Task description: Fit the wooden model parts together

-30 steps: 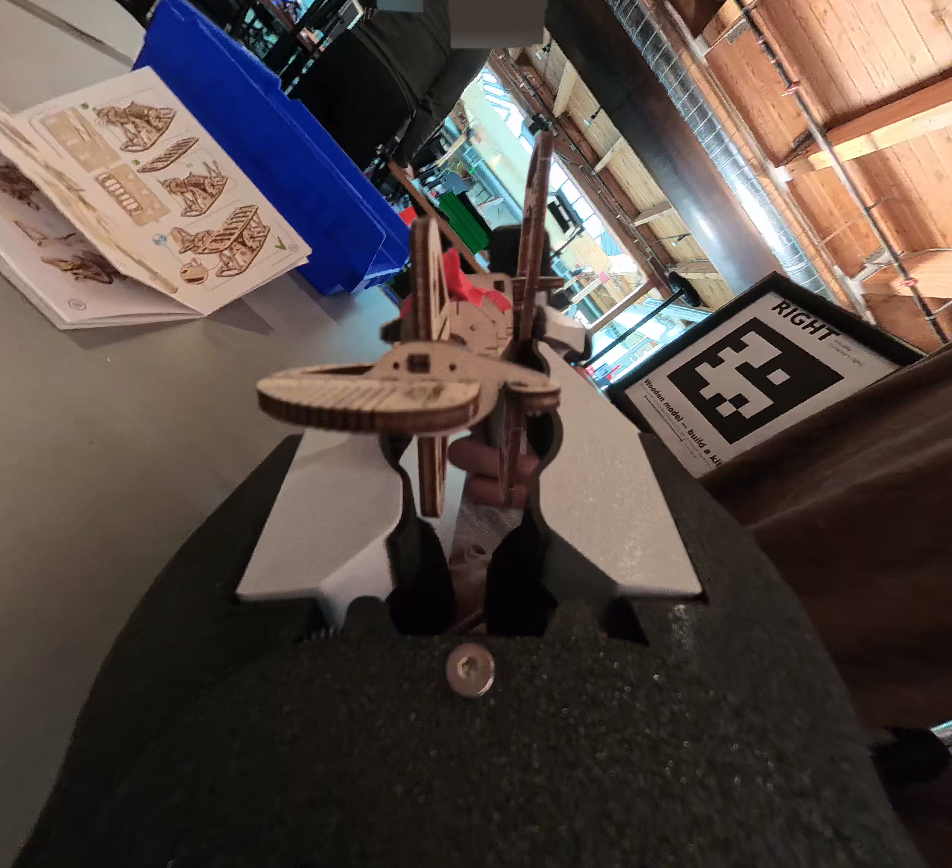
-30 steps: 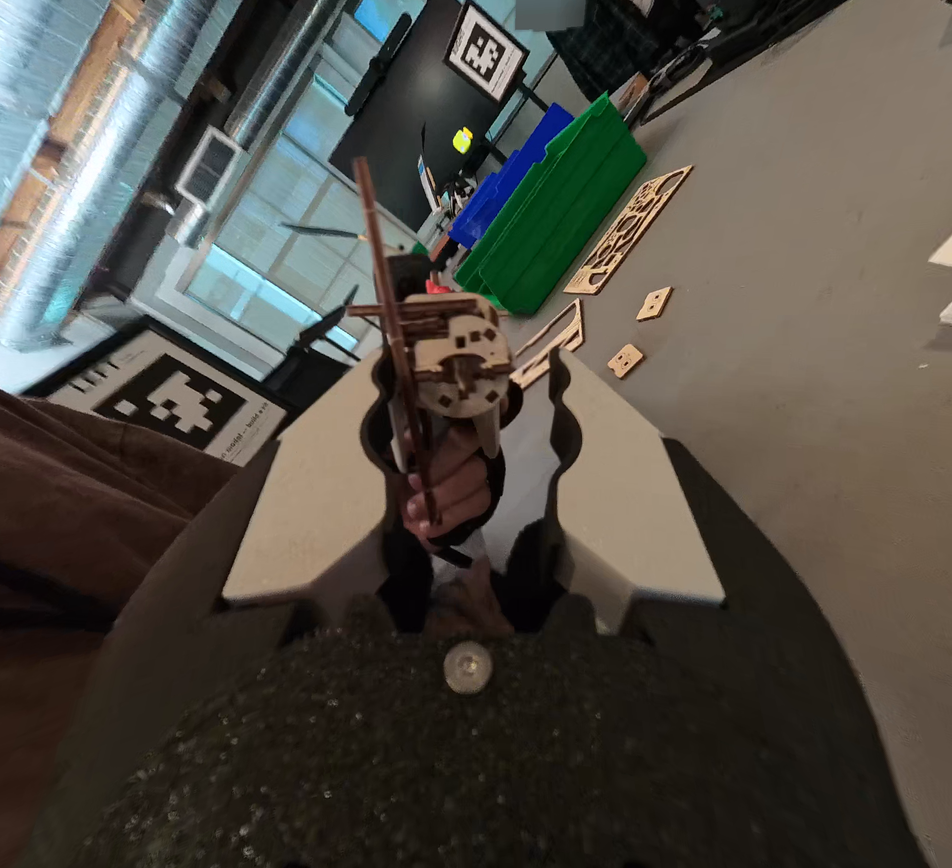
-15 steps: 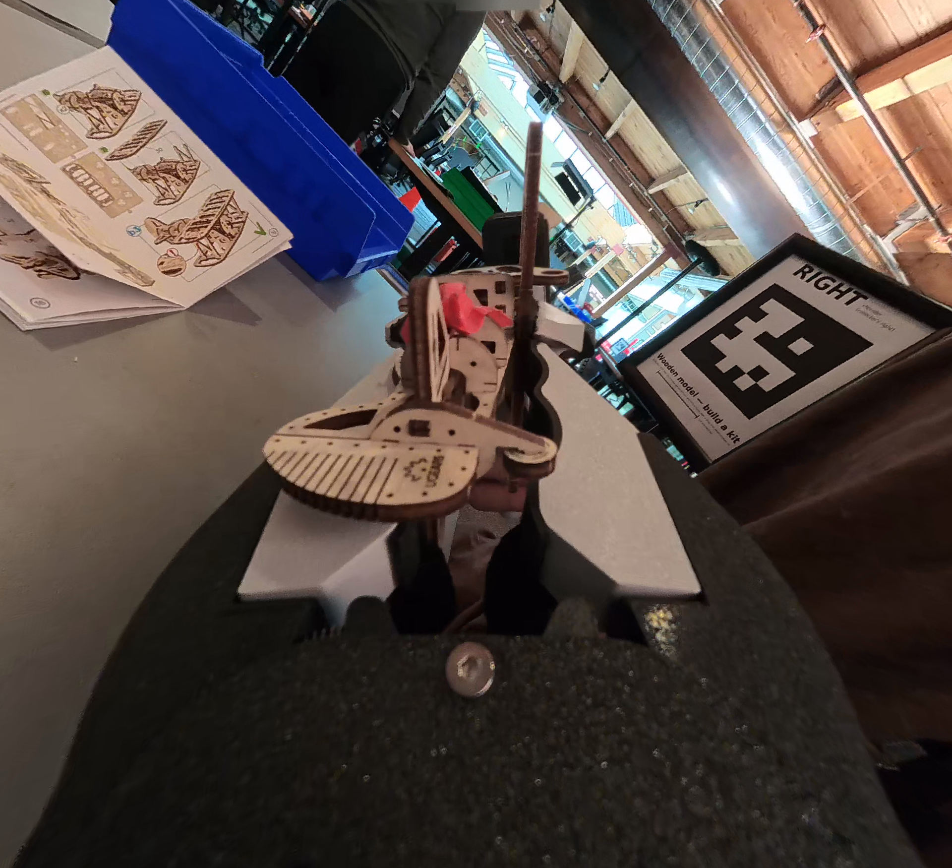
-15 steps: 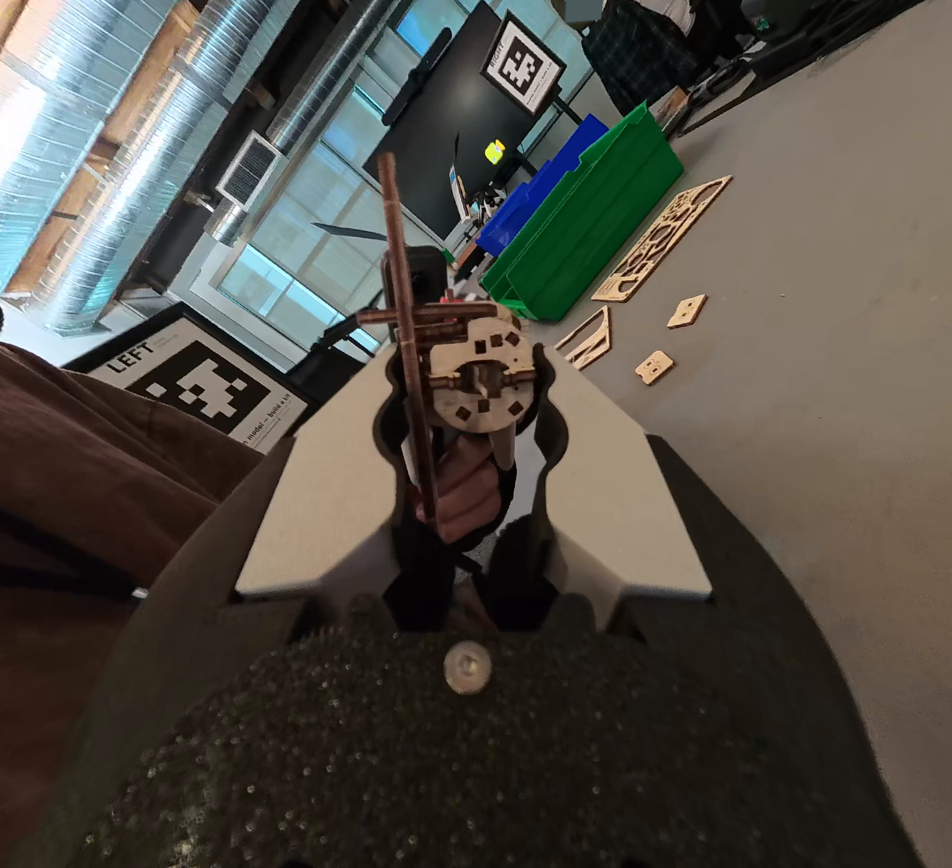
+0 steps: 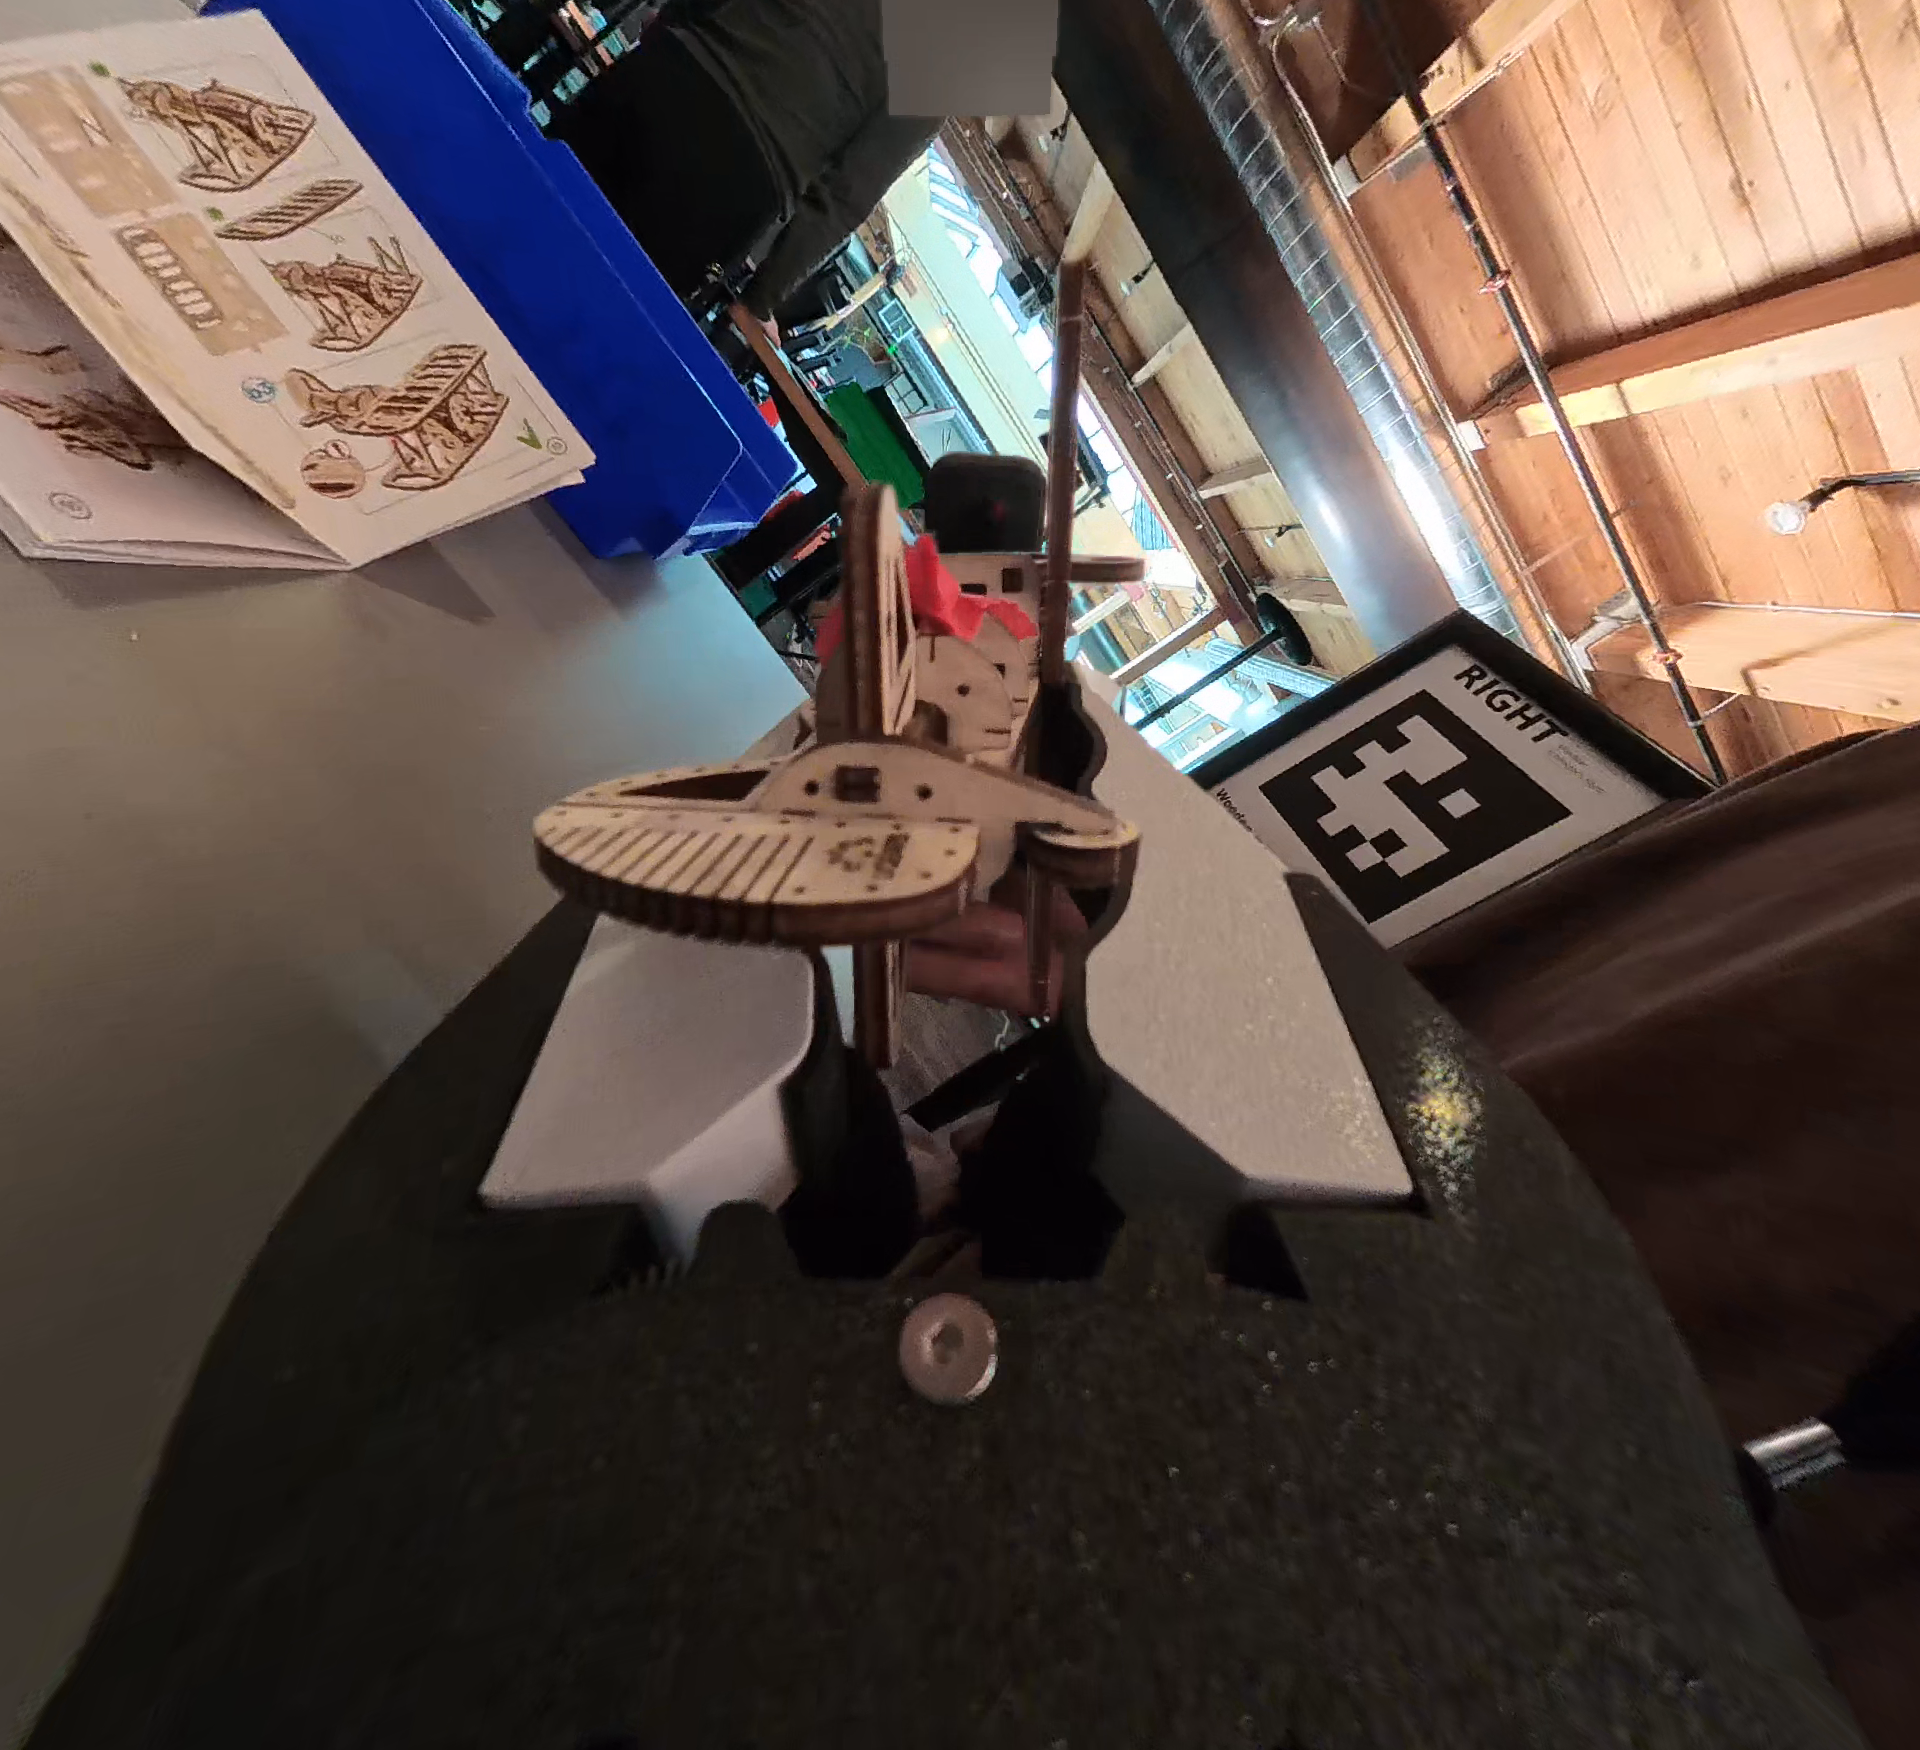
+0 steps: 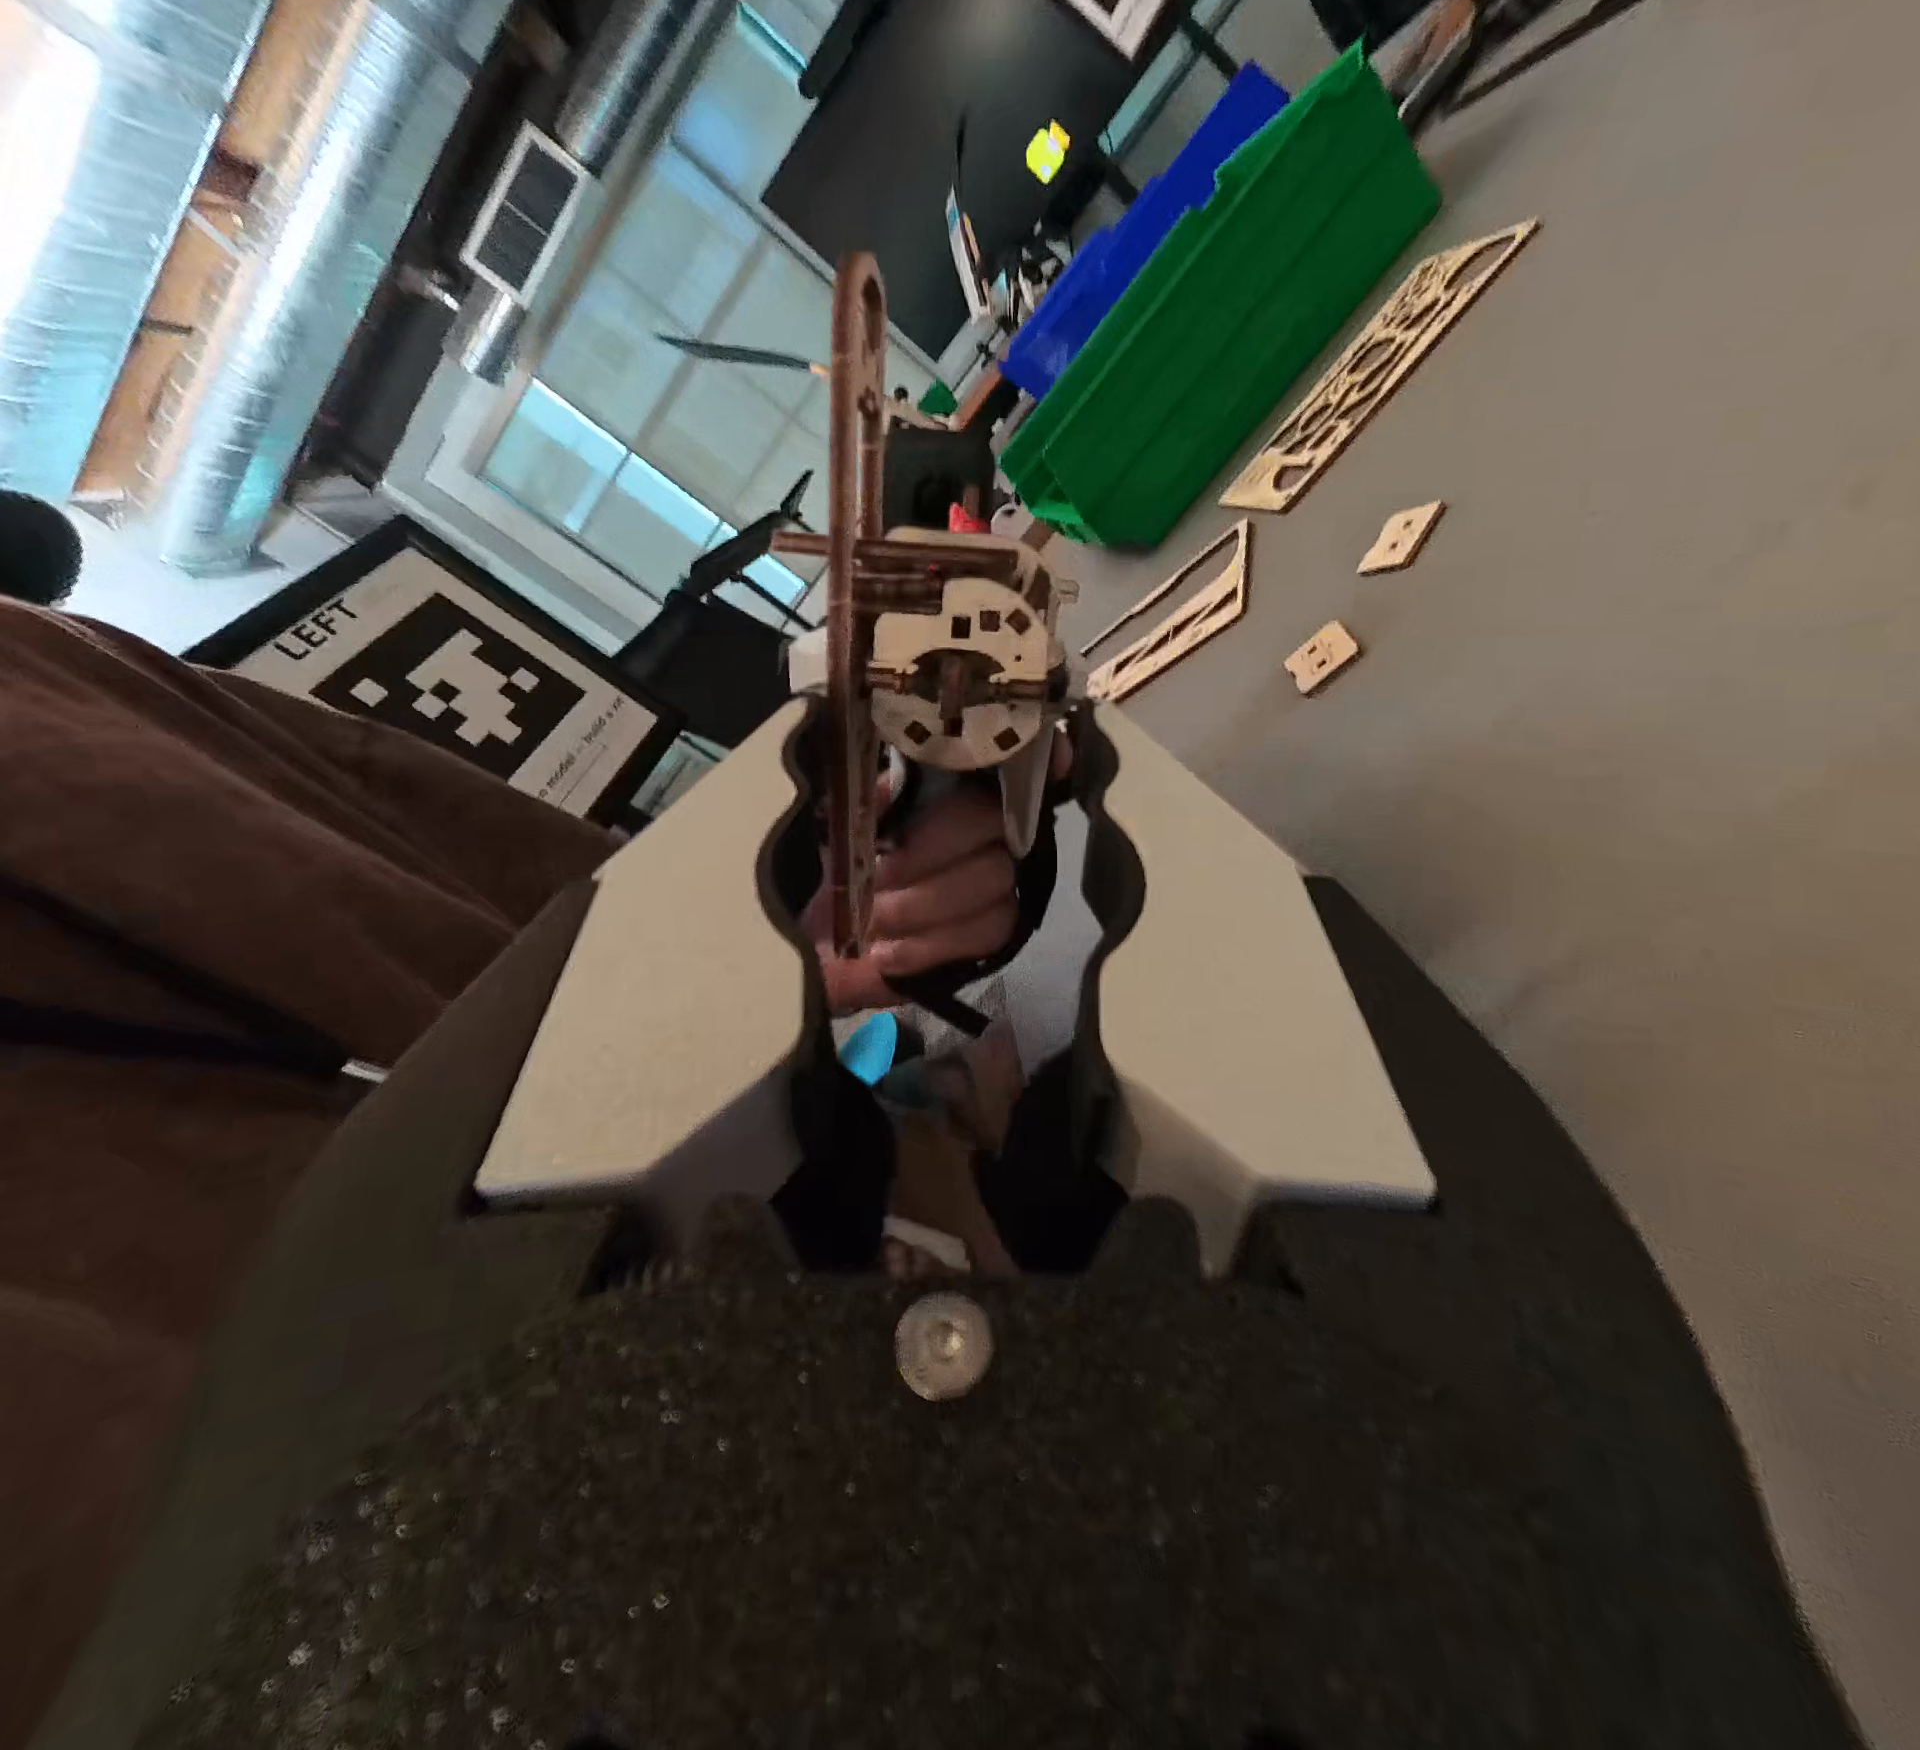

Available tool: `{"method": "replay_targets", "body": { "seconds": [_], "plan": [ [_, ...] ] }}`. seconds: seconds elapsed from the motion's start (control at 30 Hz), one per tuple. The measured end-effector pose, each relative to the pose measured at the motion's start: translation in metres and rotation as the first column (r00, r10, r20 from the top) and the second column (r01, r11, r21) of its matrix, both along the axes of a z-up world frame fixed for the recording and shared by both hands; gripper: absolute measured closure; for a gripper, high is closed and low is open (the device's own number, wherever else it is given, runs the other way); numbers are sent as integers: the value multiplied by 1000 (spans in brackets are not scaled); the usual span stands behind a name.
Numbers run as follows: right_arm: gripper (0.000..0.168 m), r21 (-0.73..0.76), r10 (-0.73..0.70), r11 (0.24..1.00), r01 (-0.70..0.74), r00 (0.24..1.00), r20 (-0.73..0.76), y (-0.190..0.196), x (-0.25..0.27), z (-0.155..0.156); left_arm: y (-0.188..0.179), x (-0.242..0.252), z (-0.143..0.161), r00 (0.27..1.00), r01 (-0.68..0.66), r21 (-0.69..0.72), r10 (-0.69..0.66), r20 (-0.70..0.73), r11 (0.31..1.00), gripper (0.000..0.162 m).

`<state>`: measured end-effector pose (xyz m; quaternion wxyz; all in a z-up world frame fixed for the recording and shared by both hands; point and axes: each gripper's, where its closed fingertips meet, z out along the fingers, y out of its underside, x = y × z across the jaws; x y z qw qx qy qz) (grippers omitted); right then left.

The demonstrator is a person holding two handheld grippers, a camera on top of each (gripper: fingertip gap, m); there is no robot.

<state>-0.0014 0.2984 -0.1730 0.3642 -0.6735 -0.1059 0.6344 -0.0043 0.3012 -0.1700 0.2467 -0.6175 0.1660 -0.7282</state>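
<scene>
Gripper (image 5: 935,879) left and gripper (image 6: 940,765) right both clamp our wooden model (image 5: 831,827); fuselage and tail are fitted, loose parts (image 6: 1320,656) at 2 o'clock remain.

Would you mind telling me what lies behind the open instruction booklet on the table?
Directly behind the instruction booklet stands a blue bin on the grey table. The booklet covers the bin's lower left part, and the bin's inside cannot be seen.

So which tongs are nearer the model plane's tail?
Left. The tail sits right at the left tongs, while the right tongs are at the opposite end, by the round nose disc.
</scene>
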Motion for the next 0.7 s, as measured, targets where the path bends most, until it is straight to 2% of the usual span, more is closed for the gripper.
{"method": "replay_targets", "body": {
  "seconds": [0.3, 0.6, 0.7],
  "plan": [
    [125, -97, -13, 995, 5, 996, -87, 6, -9, -1, 1, 2, -3, 998, -33, 45, 35, -51, 998, 124],
    [132, -75, -22, 997, 17, 997, -75, 1, -2, 2, -5, 10, -2, 998, -14, 80, 19, -65, 997, 124],
    [131, -63, -63, 996, 56, 992, -112, 4, -2, 5, -2, 10, 1, 998, -20, 96, 26, -62, 995, 125]
  ]
}}
